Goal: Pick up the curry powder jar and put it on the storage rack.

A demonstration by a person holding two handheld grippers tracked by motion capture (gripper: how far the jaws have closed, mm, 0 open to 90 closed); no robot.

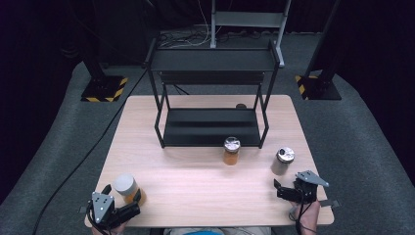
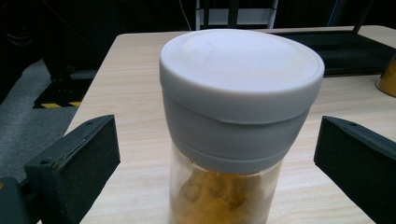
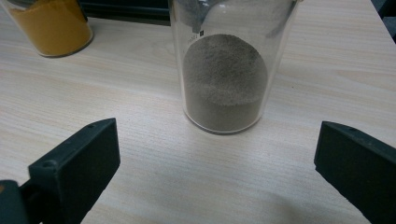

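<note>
2 jars are in play, 1 per hand, and neither is gripped yet. Your left gripper point(image 1: 121, 205) sits at the near left corner of the table point(image 1: 195, 171) with its jaws spread wide on either side of the grey-lidded jar point(image 1: 126, 187) of yellow-orange powder. In the left gripper view that jar point(image 2: 240, 121) stands between the jaws, clear of both. Your right gripper point(image 1: 286, 191) is near the right edge, jaws just as wide and holding nothing, pointed at the jar of grey powder point(image 1: 282, 161), which stands upright a little ahead of it; the right gripper view puts this jar point(image 3: 229, 70) beyond the jaw tips, not yet between them.

On the left, I judge the jaws stand level with the lid. Drop them slightly so the pads meet the glass body below the lid's skirt, then close squarely so the jar does not tip.

On the right, push forward along the table until the glass is centred between the jaws before you close. Keep the gripper low and level.

The third jar point(image 1: 231, 150), orange-filled, stands in front of the black rack point(image 1: 213, 98). Steer clear of it when lifting; I take the rack's 2 shelves as the likely destination.
</note>
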